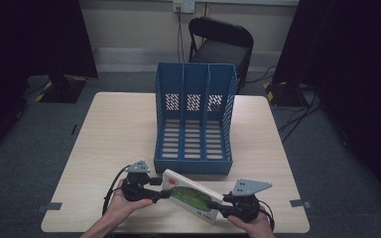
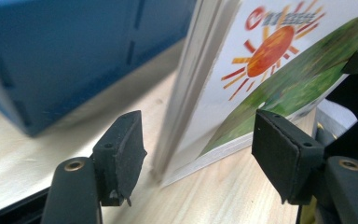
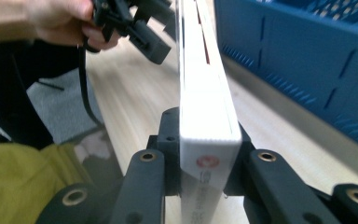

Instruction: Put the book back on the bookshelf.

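Book (image 1: 191,195) | right gripper (image 1: 217,207) clamps it | left gripper (image 1: 164,188) open astride corner

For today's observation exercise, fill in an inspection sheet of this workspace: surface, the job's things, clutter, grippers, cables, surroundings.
Surface: pale wood-grain rectangular table, bare around the work.
Job's things: white box with a sun-and-green print, tilted up on one long edge near the front of the table; blue plastic three-slot file rack behind it, slots seen empty.
Clutter: nothing seen.
Grippers: left gripper open, its black fingers either side of the box's end, apart from it; right gripper clamped on the box's other end.
Cables: black cable looping from the left gripper; more cables on the floor at right.
Surroundings: grey carpet, black folding chair, dark drapes.
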A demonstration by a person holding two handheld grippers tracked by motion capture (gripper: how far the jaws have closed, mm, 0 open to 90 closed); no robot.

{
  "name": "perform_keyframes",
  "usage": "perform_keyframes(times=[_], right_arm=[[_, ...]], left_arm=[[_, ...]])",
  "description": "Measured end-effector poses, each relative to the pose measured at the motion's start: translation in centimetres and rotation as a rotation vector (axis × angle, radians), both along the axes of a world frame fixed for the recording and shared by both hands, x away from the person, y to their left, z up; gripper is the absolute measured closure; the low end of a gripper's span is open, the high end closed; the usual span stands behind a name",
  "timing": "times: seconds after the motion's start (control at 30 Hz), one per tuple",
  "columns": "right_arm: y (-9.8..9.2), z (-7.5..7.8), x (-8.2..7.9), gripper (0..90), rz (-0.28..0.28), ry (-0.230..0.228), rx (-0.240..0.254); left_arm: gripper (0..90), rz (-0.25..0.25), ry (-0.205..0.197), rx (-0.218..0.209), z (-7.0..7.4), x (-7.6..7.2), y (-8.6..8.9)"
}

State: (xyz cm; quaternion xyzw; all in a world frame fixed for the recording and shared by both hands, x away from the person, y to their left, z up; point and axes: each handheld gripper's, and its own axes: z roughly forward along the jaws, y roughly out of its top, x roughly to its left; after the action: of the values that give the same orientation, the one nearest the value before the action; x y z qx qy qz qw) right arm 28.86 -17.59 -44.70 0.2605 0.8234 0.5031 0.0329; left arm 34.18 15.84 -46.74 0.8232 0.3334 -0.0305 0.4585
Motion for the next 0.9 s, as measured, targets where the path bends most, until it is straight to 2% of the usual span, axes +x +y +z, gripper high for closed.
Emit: perform_keyframes(times=[0.1,0.2,0.33,0.37,0.57,0.8,0.83,0.9], right_arm=[[0.2,-0.1,-0.3,73.3,0.001,0.007,0.008],[0.4,-0.2,-0.6,71.4,-0.002,0.009,0.017],[1.1,-0.7,-0.9,69.2,-0.014,-0.003,0.031],[1.4,-0.8,-0.9,67.9,-0.008,0.008,0.038],[2.5,-1.9,-0.4,64.0,-0.014,0.046,0.004],[3.6,-2.5,-0.4,63.3,-0.046,0.033,0.004],[4.0,-2.7,-0.4,64.7,-0.051,0.035,0.004],[4.2,-2.9,-0.6,67.5,-0.063,0.012,-0.011]], left_arm=[[33.6,-0.022,0.008,0.013,-0.3,0.0,-0.6],[34.1,-0.021,-0.008,0.037,-0.3,-0.1,-0.8],[37.8,-0.022,-0.015,0.048,-0.4,-0.1,-0.8],[38.0,-0.021,-0.016,0.05,-0.4,-0.1,-0.8],[38.0,-0.015,-0.015,0.055,-0.4,-0.2,-0.8],[38.1,-0.02,-0.009,0.056,-0.3,-0.3,-0.9],[37.8,-0.021,-0.016,0.068,-0.3,-0.3,-0.8],[39.3,-0.027,-0.009,0.063,-0.3,-0.5,-0.5]])
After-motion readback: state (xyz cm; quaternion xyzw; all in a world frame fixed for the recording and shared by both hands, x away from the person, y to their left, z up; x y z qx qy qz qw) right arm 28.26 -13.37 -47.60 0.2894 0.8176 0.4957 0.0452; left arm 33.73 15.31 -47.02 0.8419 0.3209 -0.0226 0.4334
